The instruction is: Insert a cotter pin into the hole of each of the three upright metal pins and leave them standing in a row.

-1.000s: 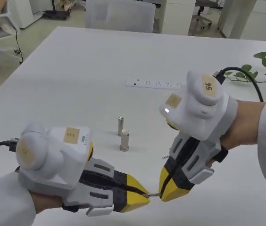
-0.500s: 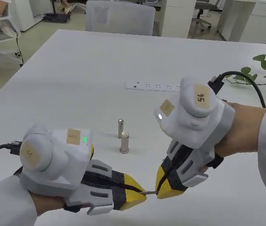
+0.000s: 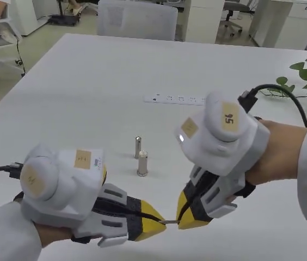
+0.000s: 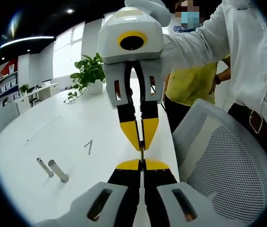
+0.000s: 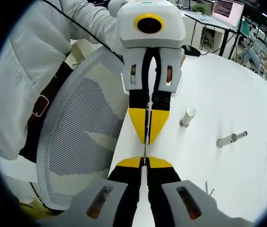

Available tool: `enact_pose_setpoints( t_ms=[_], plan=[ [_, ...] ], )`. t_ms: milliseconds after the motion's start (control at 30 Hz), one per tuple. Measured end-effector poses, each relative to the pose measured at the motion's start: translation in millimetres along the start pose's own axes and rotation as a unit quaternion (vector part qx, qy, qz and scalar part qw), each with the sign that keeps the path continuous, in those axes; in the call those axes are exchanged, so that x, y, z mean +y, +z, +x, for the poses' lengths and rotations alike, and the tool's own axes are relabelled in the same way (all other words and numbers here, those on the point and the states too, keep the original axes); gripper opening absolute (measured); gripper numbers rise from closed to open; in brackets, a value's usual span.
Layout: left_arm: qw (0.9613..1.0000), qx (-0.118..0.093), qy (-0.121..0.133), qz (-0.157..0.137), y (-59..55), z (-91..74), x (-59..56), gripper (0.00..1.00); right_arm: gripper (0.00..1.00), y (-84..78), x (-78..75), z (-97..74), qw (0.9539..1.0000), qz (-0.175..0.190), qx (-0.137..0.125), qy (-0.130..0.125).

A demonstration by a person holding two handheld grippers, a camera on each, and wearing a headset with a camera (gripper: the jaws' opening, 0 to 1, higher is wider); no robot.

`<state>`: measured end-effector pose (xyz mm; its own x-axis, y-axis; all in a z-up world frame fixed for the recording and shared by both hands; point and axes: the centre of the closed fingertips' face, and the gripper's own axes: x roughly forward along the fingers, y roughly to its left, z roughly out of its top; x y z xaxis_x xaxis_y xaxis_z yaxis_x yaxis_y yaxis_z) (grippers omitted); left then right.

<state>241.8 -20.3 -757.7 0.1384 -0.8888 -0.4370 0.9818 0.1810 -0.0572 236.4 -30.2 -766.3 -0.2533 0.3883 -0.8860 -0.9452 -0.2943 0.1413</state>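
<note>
L gripper [image 3: 162,222], well to the near side of the power strip [image 3: 178,99], has its jaws closed on one end of a thin cotter pin [image 3: 170,221]. Two metal pins [image 3: 142,163] stand upright betw. strip & gripper tips, close together, not touching. R gripper [image 3: 179,219], also on the strip's near side, is clamped on the cotter pin's other end, tips almost meeting L's.

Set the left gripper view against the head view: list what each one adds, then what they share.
Left gripper view adds: a loose cotter pin lying on the table, and a mesh chair back. Head view adds: a black cable running to the right gripper. Shared: two standing metal pins, and the right gripper and left gripper both shut on one held cotter pin.
</note>
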Motion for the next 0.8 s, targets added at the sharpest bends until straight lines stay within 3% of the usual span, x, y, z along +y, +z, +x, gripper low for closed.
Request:
enact_pose_setpoints(
  t_ms=[400, 800],
  plan=[
    [0.9999, 0.0, -0.001, 0.013, 0.0, -0.9, -0.6, 0.0, 0.08, 0.4, 2.6, -0.6, 0.9999, 0.0, -0.008, 0.007],
    [0.9999, -0.007, 0.008, 0.006, -0.2, -1.6, 3.3, 0.0, 0.04, -0.6, -2.8, -1.7, 0.9999, 0.003, -0.004, -0.015]
  ],
)
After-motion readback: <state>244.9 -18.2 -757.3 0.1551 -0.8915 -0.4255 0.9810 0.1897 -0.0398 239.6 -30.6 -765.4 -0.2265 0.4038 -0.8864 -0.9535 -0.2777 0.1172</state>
